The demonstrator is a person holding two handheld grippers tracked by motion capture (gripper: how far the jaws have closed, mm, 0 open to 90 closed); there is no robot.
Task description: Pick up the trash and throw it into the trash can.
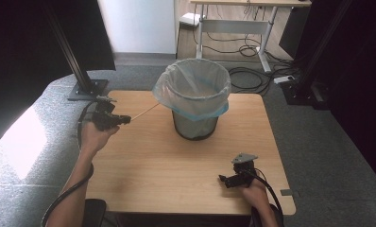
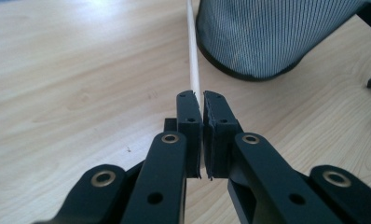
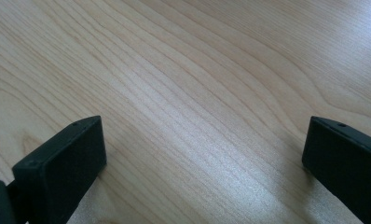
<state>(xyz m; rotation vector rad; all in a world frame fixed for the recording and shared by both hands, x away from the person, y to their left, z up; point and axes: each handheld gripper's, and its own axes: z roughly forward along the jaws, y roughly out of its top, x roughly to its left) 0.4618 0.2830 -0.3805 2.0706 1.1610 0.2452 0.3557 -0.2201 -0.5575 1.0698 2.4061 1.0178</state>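
1. At the left of the high view, the left gripper [image 1: 124, 118] is seen clamped on the near end of a thin wooden stick [image 1: 145, 111]; in the left gripper view the jaws are pressed almost together on it, and the stick [image 2: 193, 60] is seen running straight out ahead of them.
2. The stick's long axis is directed from the fingers up and rightward toward the bin [image 1: 195, 120], and its far tip is placed just beside the overhanging plastic liner [image 1: 169, 92] at the bin's left rim; whether the tip touches the liner cannot be told.
3. The bin is stood near the middle of the table [image 1: 153, 165], its open mouth above the level of the stick's tip, so the next move is judged to turn on the tip being lifted over the rim.
4. At the right, the right gripper [image 1: 226, 178] is rested near the table's front edge, jaws spread wide with nothing between them, well apart from the bin; the left hand is the nearer one.
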